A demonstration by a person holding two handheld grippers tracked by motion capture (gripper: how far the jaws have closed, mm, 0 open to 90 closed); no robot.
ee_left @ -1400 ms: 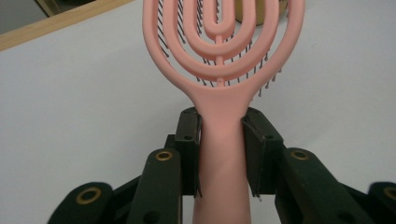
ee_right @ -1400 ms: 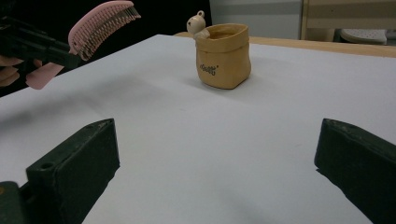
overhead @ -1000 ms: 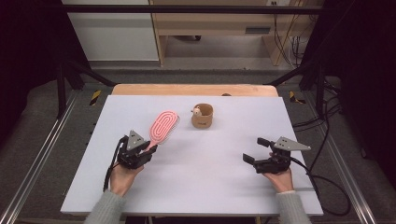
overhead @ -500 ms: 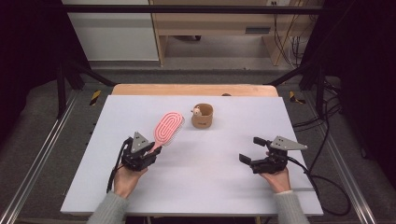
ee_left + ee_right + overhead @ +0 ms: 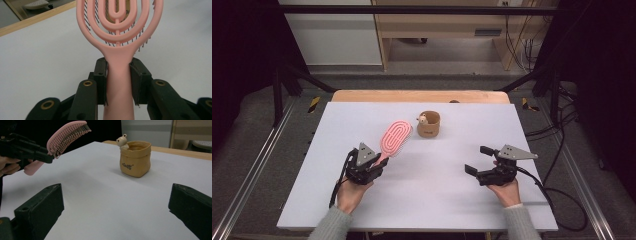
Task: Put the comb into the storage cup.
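I had the pink hairbrush [image 5: 117, 37] pinched by its handle in the left gripper [image 5: 371, 167] and lifted off the desk [image 5: 432, 200], the tan pot [image 5: 429, 125] at one o'clock yet unreached, my right gripper [image 5: 479, 161] spread and idle

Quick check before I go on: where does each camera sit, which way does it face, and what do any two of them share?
High view: above the near side, looking forward and down on the table; both forearms, left gripper and right gripper.
Left gripper view: on the left gripper, along its jaws clamping the pink hairbrush by its handle.
Right gripper view: on the right gripper, jaws apart, facing the bear pot.
All three show the brush.
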